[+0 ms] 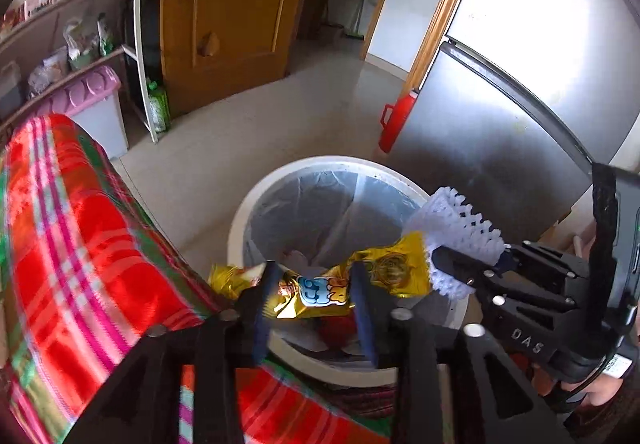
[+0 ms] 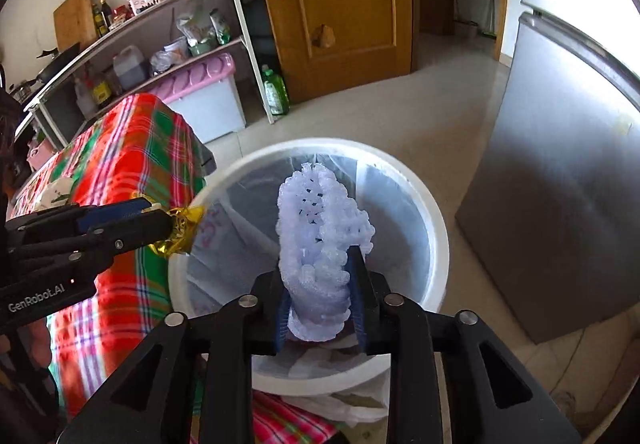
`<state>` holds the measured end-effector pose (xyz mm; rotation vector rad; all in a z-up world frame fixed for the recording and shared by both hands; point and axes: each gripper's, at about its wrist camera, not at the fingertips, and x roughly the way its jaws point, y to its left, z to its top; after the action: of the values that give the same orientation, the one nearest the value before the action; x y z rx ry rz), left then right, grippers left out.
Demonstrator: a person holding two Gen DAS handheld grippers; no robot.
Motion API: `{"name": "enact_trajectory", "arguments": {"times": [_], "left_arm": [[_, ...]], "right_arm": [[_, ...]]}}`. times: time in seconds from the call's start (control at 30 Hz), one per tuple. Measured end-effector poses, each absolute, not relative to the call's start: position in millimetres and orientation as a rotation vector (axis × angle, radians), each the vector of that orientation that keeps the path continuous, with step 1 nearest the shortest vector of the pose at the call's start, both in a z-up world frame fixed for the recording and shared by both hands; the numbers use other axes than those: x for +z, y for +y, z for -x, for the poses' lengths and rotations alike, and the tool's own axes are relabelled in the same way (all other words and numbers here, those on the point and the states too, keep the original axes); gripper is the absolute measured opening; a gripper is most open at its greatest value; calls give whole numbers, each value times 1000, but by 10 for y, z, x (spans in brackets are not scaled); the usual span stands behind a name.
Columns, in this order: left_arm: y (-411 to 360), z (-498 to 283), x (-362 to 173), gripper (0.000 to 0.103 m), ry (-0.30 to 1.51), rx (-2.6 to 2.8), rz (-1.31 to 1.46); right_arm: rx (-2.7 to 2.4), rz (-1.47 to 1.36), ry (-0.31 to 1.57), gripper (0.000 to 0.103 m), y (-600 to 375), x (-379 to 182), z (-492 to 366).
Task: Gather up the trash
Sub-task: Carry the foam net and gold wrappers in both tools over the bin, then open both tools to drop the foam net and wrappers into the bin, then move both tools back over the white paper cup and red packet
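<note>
A white bin (image 1: 239, 222) with a clear liner stands on the floor below both grippers. My left gripper (image 1: 314, 274) hangs over its near rim, jaws apart. A gold snack wrapper (image 1: 384, 270) lies across the gap between its blue pads (image 1: 362, 304), loosely, not squeezed. My right gripper (image 2: 318, 272) is over the bin (image 2: 436, 228) too. A white foam fruit net (image 2: 316, 212) stands upright between its parted fingers and only brushes them. In the left wrist view the right gripper (image 1: 452, 264) and the net (image 1: 460, 220) show at the right. The left gripper (image 2: 168, 220) and the wrapper (image 2: 184, 228) show in the right wrist view.
A table under a red plaid cloth (image 1: 80, 244) presses against the bin's left side. A steel fridge (image 2: 560, 184) stands to the right, with a red flask (image 1: 396, 120) at its foot. Behind are shelves (image 2: 160, 28), a pink-lidded box (image 2: 208, 96) and a wooden door (image 2: 340, 4).
</note>
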<state>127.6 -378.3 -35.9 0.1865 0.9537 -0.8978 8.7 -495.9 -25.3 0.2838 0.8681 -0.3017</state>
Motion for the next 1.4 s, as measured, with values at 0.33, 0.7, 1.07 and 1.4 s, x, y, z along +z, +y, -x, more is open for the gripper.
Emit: {"name": "enact_trajectory", "arguments": {"times": [0.33,0.7,1.07,1.4], "left_arm": [[-3859,-1303,-489,54,976,-872,-206],[-3684,-1241,-322,54,941,-860,-188],[-3216,-1172,-20,55,869,-821,-132],[-2584,-1157,151,57,824,-721,-77]], "right_arm": [[-348,-308,887,59,-5082,-350,-56],[-359,-308,856,59,-4986,-227,-36],[-339,-297,777,59,-4729,66,41],[-238,-254,737,59,-4259,222,-106]]}}
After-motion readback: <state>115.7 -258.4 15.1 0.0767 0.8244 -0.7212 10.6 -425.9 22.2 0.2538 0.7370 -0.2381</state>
